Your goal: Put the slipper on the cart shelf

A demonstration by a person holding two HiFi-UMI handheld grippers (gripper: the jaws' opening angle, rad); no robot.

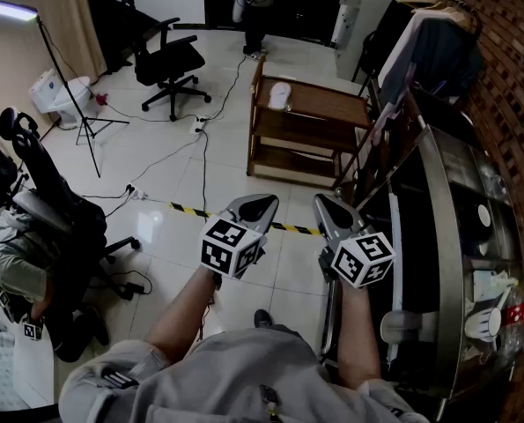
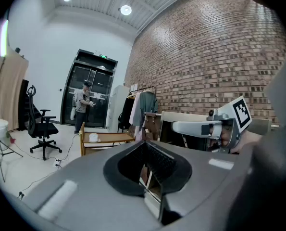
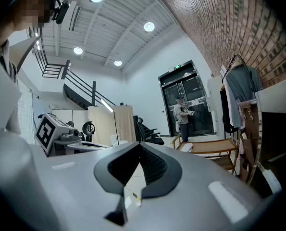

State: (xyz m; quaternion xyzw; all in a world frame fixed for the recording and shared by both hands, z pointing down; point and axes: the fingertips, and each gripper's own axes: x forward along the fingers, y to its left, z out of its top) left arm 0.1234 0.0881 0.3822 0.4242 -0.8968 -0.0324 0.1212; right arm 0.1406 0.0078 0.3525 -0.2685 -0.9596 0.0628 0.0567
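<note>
Ahead on the cart: slipper, lengthwise away.
We hold left gripper, nearer, and right gripper closed, empty.

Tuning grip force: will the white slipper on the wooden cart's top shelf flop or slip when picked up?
Small, rounded white slipper: probably light and somewhat floppy, though too distant to tell its material. It lies flat on the brown wooden cart's top shelf, so rolling or tipping seems unlikely. Pushed, it would likely slide on that smooth board.

I'm in a studio-like workroom: brick wall, office chair, light stand, clothes rack, tiled floor.
</note>
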